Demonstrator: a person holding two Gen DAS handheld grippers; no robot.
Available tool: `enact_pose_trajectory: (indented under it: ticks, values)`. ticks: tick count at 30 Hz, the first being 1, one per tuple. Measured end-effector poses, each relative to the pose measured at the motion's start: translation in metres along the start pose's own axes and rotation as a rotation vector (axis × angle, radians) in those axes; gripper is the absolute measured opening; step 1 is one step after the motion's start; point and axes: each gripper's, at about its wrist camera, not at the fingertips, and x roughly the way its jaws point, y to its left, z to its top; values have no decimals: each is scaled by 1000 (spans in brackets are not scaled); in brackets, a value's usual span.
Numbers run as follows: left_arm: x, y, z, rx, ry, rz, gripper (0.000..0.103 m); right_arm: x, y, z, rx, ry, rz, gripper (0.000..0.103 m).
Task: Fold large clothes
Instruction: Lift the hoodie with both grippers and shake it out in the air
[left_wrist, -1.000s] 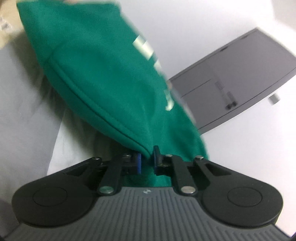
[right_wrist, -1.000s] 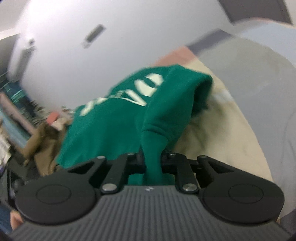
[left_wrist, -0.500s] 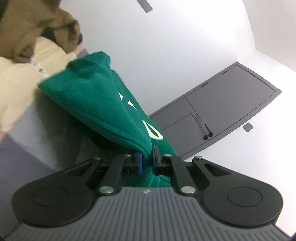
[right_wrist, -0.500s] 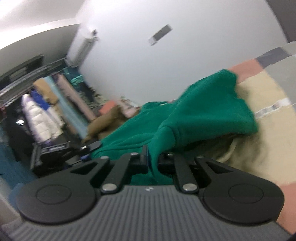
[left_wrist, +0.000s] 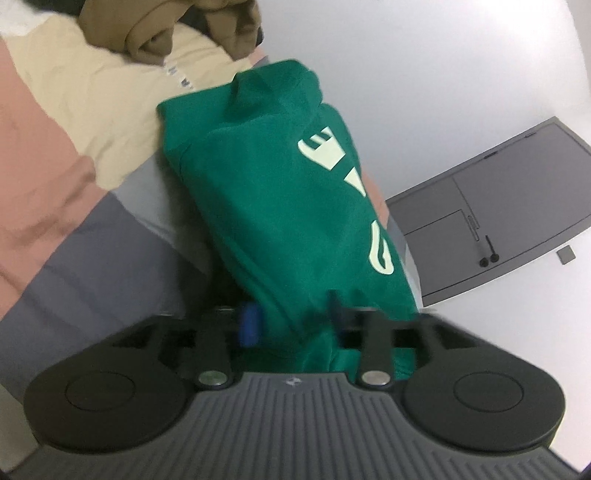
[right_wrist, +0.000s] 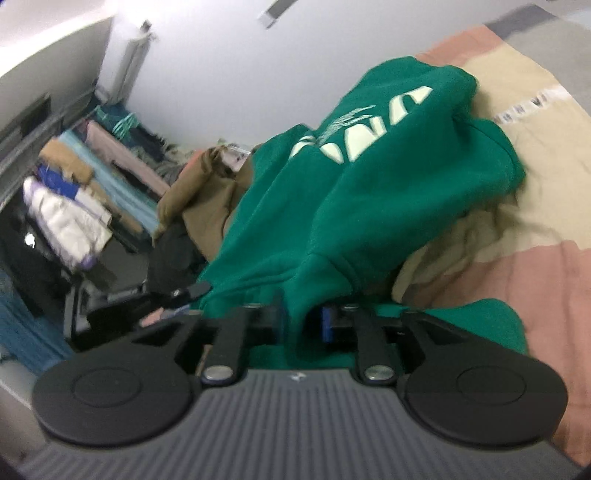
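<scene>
A green sweatshirt (left_wrist: 280, 192) with pale lettering lies bunched and folded over on the bed, stretching away from both grippers. In the left wrist view my left gripper (left_wrist: 293, 321) has its jaws opening, and a fold of the green cloth hangs loose between the blue pads (left_wrist: 251, 325). In the right wrist view the sweatshirt (right_wrist: 369, 192) drapes down to my right gripper (right_wrist: 303, 319). Its jaws are also opening, with a green edge still between them and no pad pressing on it.
The bed cover (left_wrist: 55, 177) has pink, beige and grey stripes. A brown garment (left_wrist: 166, 29) lies heaped beyond the sweatshirt, also seen as a brown heap (right_wrist: 207, 192). A grey door (left_wrist: 498, 206) is in the white wall. A crowded clothes rack (right_wrist: 74, 192) stands at the left.
Both grippers were shut on the green sweatshirt and carried it across over the bed. Now both pairs of jaws have parted, and the cloth lies slack on the bed.
</scene>
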Motion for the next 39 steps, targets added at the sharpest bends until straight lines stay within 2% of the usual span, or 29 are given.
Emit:
enact_pose_trajectory:
  ticks: [1,2,5,8,10,13,14,16,18,20,21,28,32,35,39]
  values:
    - [2,0,0,-6,2,-3,66,0,-3,-1,24,-3,-6,68]
    - [3,1,1,-11,5,-3,69,-1,-8,-1,47,-12,-10,83]
    - [15,5,1,-43,22,1,74,0,-21,1,117,-51,-31,84]
    - [29,9,1,-70,47,3,74,1,-40,6,186,-112,-84,85]
    - [40,10,0,-90,67,11,74,10,-52,12,217,-116,-53,84]
    - [56,12,-3,-109,91,1,73,29,-61,21,214,-78,-12,84]
    - [59,11,-4,-103,91,-1,73,35,-62,22,195,-61,-4,78]
    - [63,6,-3,-66,77,18,60,44,-57,24,134,-25,0,62]
    - [62,4,-2,-52,64,17,33,51,-53,24,73,6,-10,35]
    - [55,3,0,-55,41,-5,20,53,-49,25,29,18,-34,21]
    - [51,2,0,-50,29,-30,16,50,-45,25,4,10,-35,17]
    - [-13,-24,-7,93,-90,-193,12,7,-4,21,-136,-136,51,14]
    - [-56,-40,-8,150,-159,-276,12,-27,34,17,-235,-202,117,13]
    - [-89,-61,-4,199,-215,-347,12,-56,64,26,-286,-273,140,13]
    - [-135,-104,3,296,-274,-383,12,-96,117,54,-386,-355,138,13]
